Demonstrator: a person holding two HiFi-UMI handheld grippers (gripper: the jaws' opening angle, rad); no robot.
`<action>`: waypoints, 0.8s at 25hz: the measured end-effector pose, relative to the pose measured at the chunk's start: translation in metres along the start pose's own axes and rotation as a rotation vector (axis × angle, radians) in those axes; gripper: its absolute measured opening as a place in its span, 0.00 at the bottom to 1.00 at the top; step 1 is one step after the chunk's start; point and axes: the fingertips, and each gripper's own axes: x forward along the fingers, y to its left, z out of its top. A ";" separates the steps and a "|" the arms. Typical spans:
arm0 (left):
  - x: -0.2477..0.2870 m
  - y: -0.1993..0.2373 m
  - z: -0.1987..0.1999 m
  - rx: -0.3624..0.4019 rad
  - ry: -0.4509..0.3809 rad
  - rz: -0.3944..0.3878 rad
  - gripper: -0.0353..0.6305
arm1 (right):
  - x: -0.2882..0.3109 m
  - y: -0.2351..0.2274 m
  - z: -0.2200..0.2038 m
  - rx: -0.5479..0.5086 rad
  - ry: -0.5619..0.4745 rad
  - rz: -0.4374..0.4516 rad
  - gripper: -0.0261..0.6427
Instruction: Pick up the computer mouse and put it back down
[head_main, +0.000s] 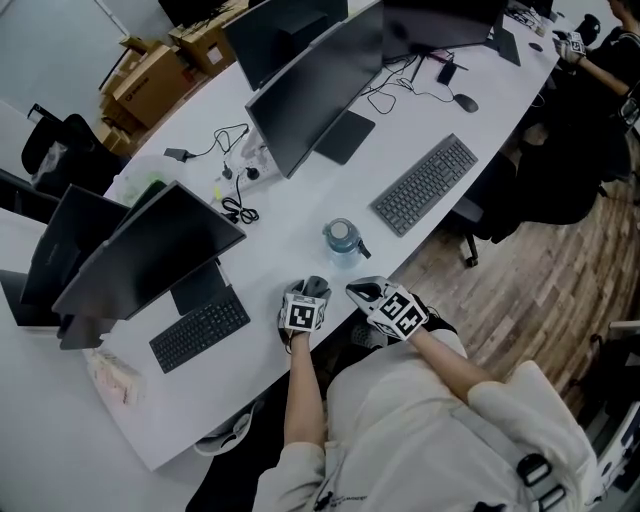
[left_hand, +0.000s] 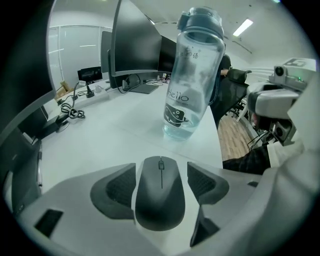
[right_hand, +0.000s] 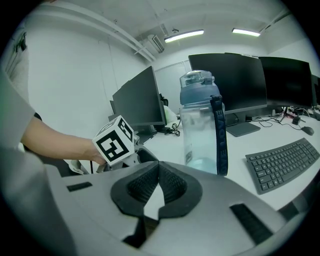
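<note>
Left gripper (left_hand: 161, 181) open astride the computer mouse (left_hand: 160, 202), right gripper (right_hand: 159, 186) shut and empty: an uneven squeeze could skid the mouse into the water bottle (left_hand: 192, 75) just beyond it.

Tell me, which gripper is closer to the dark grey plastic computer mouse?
Left. The left gripper has the dark grey plastic computer mouse sitting right between its jaws on the white desk. The right gripper is off to the side, jaws together, with nothing between them.

the clear water bottle (left_hand: 192, 75) carried the word "hello" in pale letters on its side, just above a small cartoon face. finer print higher up was too faint to read. lettering on its dark strap (right_hand: 218, 135) could not be made out.
</note>
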 end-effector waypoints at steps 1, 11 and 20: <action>-0.003 -0.001 0.002 -0.003 -0.012 0.003 0.52 | 0.000 0.000 0.000 -0.001 0.000 0.000 0.05; -0.048 0.005 0.025 -0.070 -0.158 0.064 0.52 | 0.008 0.002 -0.002 -0.001 0.004 0.008 0.05; -0.090 0.004 0.027 -0.196 -0.264 0.068 0.52 | 0.014 0.002 0.001 0.014 -0.003 0.004 0.05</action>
